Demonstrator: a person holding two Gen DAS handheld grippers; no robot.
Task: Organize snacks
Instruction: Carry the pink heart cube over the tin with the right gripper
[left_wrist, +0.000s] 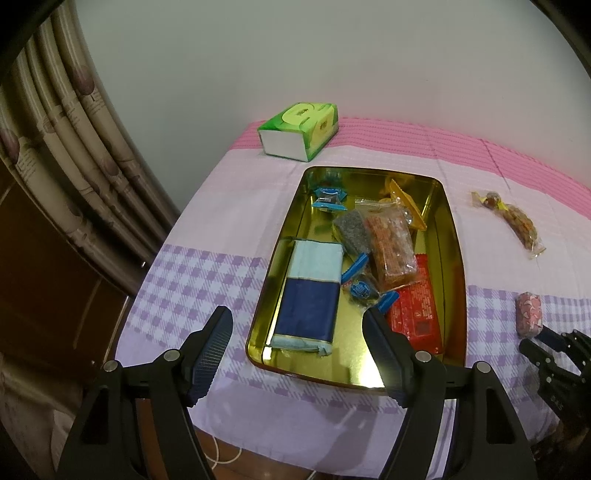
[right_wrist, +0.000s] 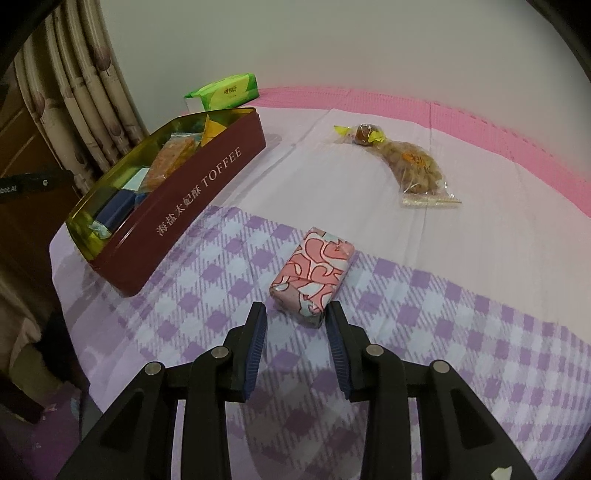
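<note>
An open gold-lined tin (left_wrist: 456, 258), maroon outside (right_wrist: 192, 206), holds several snacks, among them a blue wrapped block (left_wrist: 310, 291), an orange bar (left_wrist: 391, 247) and a red packet (left_wrist: 417, 310). My left gripper (left_wrist: 297, 314) hovers open over the tin's near end with nothing between its fingers. A pink patterned packet (right_wrist: 314, 273) lies on the checked cloth right of the tin. My right gripper (right_wrist: 296, 308) stands narrowly open at that packet's near end, the pads not pressing it. A clear bag of brown snacks (right_wrist: 413, 166) lies farther back.
A green tissue box (left_wrist: 299, 129) stands behind the tin by the wall. Curtains (left_wrist: 74, 147) hang at the left, beyond the table's edge. The cloth-covered table (right_wrist: 480, 332) drops off at the near side.
</note>
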